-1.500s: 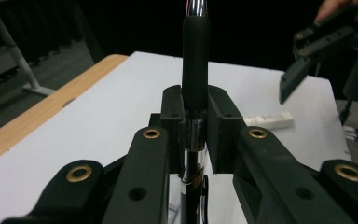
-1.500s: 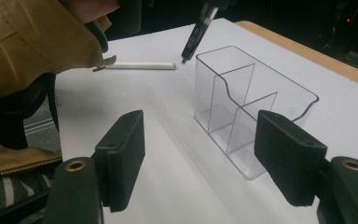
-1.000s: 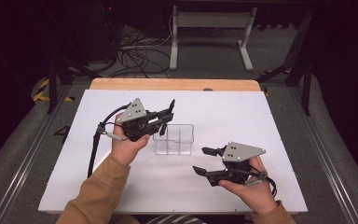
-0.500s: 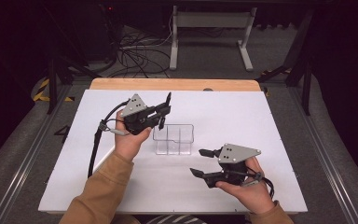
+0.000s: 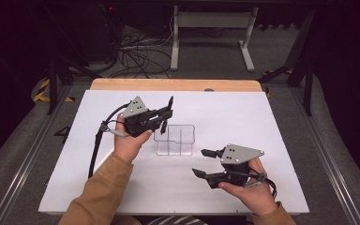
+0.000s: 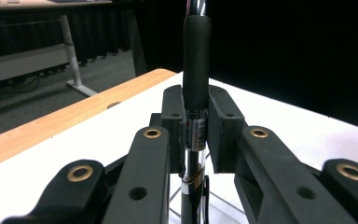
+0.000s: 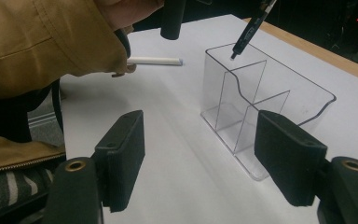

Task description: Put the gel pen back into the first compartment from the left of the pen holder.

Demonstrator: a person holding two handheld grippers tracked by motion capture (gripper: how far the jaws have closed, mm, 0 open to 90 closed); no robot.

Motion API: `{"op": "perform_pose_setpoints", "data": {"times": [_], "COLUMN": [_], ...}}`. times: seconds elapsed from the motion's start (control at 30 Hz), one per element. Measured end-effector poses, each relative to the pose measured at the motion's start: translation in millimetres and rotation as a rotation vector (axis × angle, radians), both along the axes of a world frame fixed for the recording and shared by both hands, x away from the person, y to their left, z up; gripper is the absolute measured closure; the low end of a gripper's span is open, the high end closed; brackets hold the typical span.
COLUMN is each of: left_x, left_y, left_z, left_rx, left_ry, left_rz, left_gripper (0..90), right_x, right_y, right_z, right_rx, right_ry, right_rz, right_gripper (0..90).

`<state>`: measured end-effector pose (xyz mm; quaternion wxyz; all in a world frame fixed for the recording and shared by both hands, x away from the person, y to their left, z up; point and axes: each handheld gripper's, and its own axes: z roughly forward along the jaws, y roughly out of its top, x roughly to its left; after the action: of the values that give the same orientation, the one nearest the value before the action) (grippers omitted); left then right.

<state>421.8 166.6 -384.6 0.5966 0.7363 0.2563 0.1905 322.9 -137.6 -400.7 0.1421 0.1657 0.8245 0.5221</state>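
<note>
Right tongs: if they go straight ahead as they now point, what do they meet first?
Likely the clear holder: it stands just ahead between the open right tongs, with bare table before it. Depth is uncertain.

You worked at a white table (image 5: 262, 140) with a wooden strip (image 5: 173, 85) along its far edge. A white pen (image 7: 154, 60) lay on it. Beyond, you had tangled cables (image 5: 136, 51) and a white stand (image 5: 211, 28) on grey carpet.
</note>
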Motion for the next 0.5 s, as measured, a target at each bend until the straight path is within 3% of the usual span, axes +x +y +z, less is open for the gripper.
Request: {"op": "perform_pose_setpoints", "data": {"times": [0.3,0.5], "left_x": [-0.9,0.9], "left_y": [2.7,5.7], "left_z": [-3.8,-9.8], "left_rx": [0.017,0.003], "left_ry": [0.026,0.073], "left_rz": [0.0,0.011], "left_gripper": [79.0,78.9], "right_x": [-0.1,0.4], "right_y": [-0.8,-1.3], "right_z": [0.3,0.1], "right_rx": [0.0,-0.002], "right_ry": [-0.001,0.0], "right_rz": [-0.002,-0.007], "right_gripper": [34.2,34.3]}}
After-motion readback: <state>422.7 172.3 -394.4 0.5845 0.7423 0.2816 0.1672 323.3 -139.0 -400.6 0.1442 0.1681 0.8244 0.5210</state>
